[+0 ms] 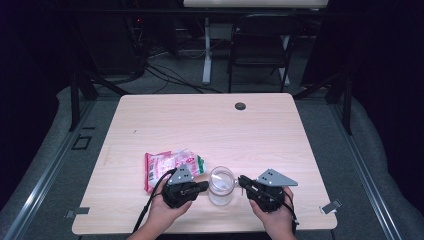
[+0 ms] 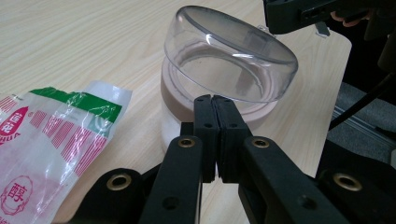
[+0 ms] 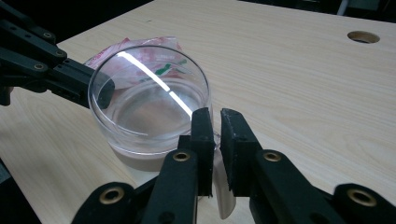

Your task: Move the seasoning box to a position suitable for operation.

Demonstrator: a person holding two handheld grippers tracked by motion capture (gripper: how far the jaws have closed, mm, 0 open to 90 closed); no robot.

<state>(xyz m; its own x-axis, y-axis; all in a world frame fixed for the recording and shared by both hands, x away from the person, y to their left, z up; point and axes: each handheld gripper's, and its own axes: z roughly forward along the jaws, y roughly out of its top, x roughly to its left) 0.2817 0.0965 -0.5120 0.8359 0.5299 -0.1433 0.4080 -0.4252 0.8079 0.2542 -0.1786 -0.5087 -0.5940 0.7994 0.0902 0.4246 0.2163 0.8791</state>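
A clear plastic jar (image 1: 221, 185) stands near the table's front edge between my two grippers. Its wide clear upper part (image 2: 229, 60) looks tilted. My left gripper (image 1: 205, 186) is shut, its tips (image 2: 215, 100) pressed together against the jar's left side with nothing visible between them. In the right gripper view it reaches the jar (image 3: 149, 107) from the left (image 3: 100, 91). My right gripper (image 1: 241, 181) is at the jar's right side, its jaws (image 3: 215, 114) nearly together with the clear wall pinched between them. A red, white and green snack bag (image 1: 165, 167) lies flat to the jar's left.
The wooden table (image 1: 210, 125) has a round cable hole (image 1: 240, 106) at its far edge. The snack bag (image 2: 51, 140) lies just beside the left gripper. A black folding chair (image 1: 260, 45) and cables are on the floor beyond the table.
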